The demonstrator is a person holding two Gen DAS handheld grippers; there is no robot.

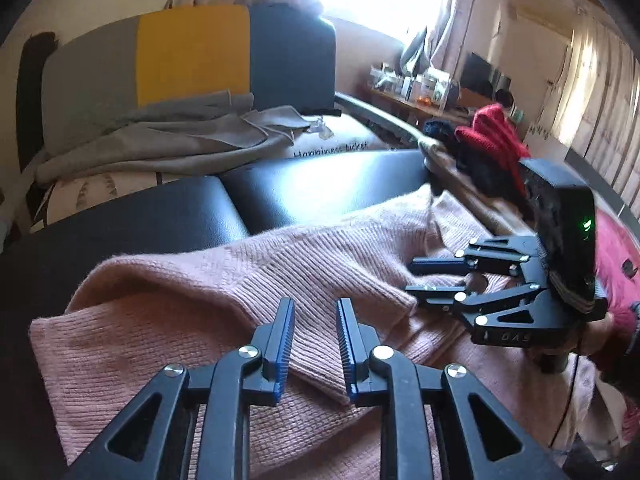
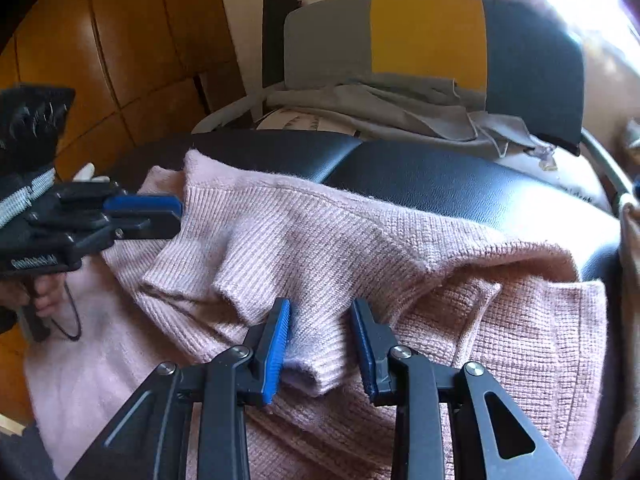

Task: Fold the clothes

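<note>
A: Start at the left. What do you see?

B: In the left wrist view, a pink knitted sweater [image 1: 208,292] lies spread on a black padded surface [image 1: 192,204]. One sleeve is folded across the body, its ribbed cuff [image 1: 320,364] lying under the left gripper [image 1: 315,350].

A: Has that gripper got hold of the cuff?

B: No. Its fingers [image 1: 284,344] stand apart with a moderate gap, over the cuff, pinching nothing.

A: And further right?

B: The right gripper [image 1: 420,278] points leftward, low over the sweater near the sleeve's edge. Its fingers are parted too, a narrow gap between them; whether they touch the knit I cannot tell.

A: Does the right wrist view agree?

B: There the right gripper [image 2: 322,346] is open, the second sleeve's cuff [image 2: 312,360] lying between its blue pads [image 2: 276,354], not squeezed. The left gripper [image 2: 176,210] shows at the left edge, beside the sweater [image 2: 360,232].

A: Behind?

B: A chair [image 1: 192,52] with grey, yellow and dark panels, grey cloth [image 1: 160,140] draped on it.
</note>
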